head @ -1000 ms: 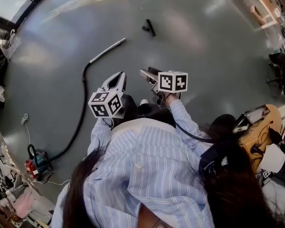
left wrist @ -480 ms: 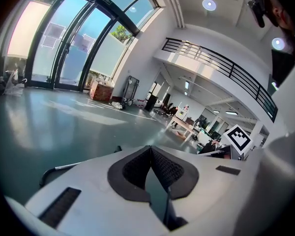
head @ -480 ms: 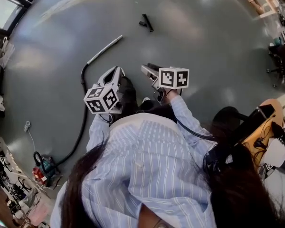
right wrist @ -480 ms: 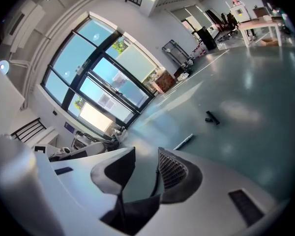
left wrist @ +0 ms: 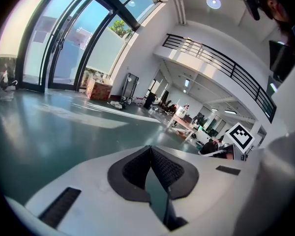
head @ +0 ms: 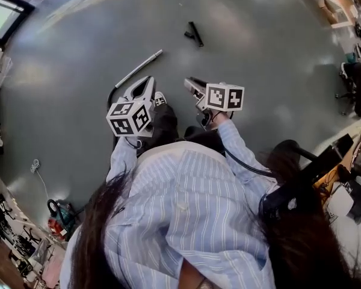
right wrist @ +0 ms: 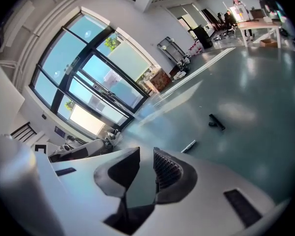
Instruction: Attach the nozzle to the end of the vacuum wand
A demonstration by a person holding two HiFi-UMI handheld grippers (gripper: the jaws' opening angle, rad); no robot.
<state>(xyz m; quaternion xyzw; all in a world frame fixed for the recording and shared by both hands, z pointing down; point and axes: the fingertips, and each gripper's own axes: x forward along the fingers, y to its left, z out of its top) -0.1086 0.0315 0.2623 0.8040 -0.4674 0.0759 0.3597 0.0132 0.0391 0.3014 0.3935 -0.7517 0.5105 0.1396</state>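
Left gripper point(left wrist: 150, 149), jaws together and empty, over glossy green floor point(left wrist: 49, 127), tall windows point(left wrist: 64, 48) beyond.

Right gripper point(right wrist: 146, 154) jaws narrower; wand point(head: 138, 70) nearer

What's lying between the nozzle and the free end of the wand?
Nothing visible. Only bare floor separates the nozzle from the wand, whose metal tip points toward it.

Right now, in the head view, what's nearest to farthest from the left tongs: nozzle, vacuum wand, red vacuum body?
1. vacuum wand, on the floor just past the left tongs.
2. nozzle, farther ahead, toward the right.
3. red vacuum body, far behind at lower left.
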